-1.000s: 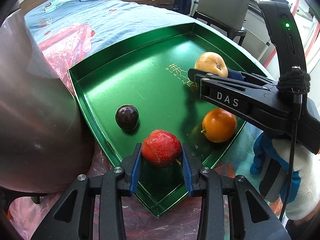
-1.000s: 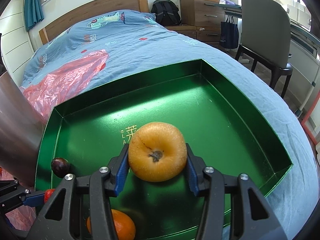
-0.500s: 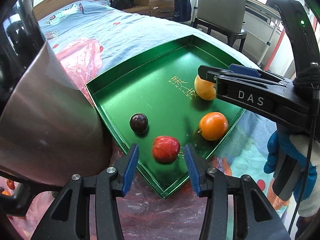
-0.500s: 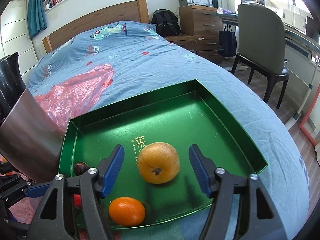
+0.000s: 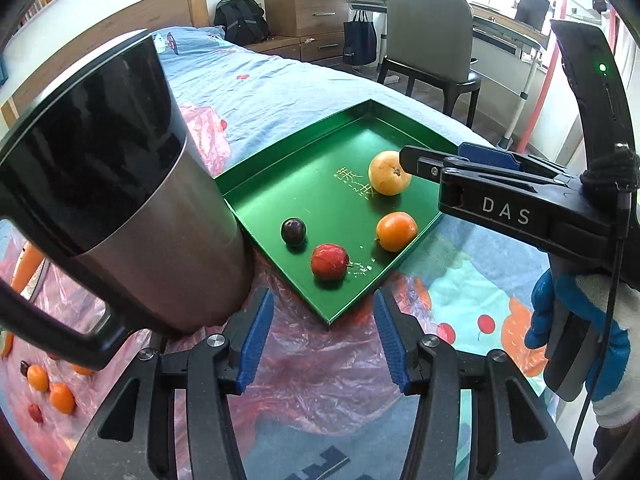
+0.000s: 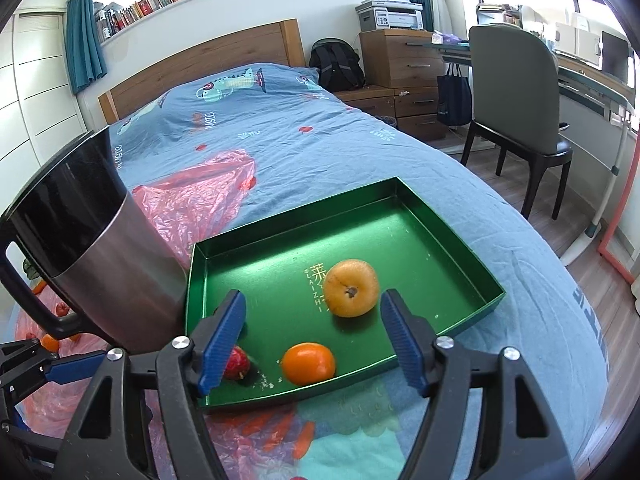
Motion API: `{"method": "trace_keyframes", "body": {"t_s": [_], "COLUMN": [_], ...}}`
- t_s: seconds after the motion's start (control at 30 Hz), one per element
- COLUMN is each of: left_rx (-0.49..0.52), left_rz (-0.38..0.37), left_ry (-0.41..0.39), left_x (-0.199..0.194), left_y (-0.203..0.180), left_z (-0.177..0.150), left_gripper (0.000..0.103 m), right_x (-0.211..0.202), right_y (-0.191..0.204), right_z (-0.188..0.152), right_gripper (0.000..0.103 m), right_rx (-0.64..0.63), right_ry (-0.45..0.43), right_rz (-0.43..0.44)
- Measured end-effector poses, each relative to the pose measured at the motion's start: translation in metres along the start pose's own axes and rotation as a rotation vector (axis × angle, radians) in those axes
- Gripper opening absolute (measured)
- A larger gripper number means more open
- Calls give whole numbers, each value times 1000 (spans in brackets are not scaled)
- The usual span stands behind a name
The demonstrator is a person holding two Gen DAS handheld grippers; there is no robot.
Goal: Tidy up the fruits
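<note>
Four fruits lie in the green tray on the bed: yellow pear far right, orange, red apple near, dark plum left. Left gripper, fingers just opening, and right gripper, fingers wide apart, both hold nothing

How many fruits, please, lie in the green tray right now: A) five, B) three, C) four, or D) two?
C: the tray holds a pear, an orange, a red fruit and a dark plum.
</note>
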State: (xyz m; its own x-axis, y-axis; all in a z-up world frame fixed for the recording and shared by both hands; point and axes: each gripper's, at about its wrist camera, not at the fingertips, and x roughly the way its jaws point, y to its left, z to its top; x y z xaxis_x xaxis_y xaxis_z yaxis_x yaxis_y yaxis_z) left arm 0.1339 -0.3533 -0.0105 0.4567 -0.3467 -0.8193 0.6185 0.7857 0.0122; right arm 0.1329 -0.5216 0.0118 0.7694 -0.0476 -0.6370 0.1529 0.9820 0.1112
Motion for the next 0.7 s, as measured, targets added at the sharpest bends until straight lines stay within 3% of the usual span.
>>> {"method": "trace_keyframes", "body": {"t_s": [0.7], "left_rx": [-98], "left_rz": [99], "left_ry": [2], "left_x": [-58], "left_y": [39], "left_z": [-88], "left_gripper": [50], "right_x": [-51], "right_y": [53], "right_z": [-61], "right_gripper": [103], "right_rx": [-10], "right_ry": [63], "right_rz": [18]}}
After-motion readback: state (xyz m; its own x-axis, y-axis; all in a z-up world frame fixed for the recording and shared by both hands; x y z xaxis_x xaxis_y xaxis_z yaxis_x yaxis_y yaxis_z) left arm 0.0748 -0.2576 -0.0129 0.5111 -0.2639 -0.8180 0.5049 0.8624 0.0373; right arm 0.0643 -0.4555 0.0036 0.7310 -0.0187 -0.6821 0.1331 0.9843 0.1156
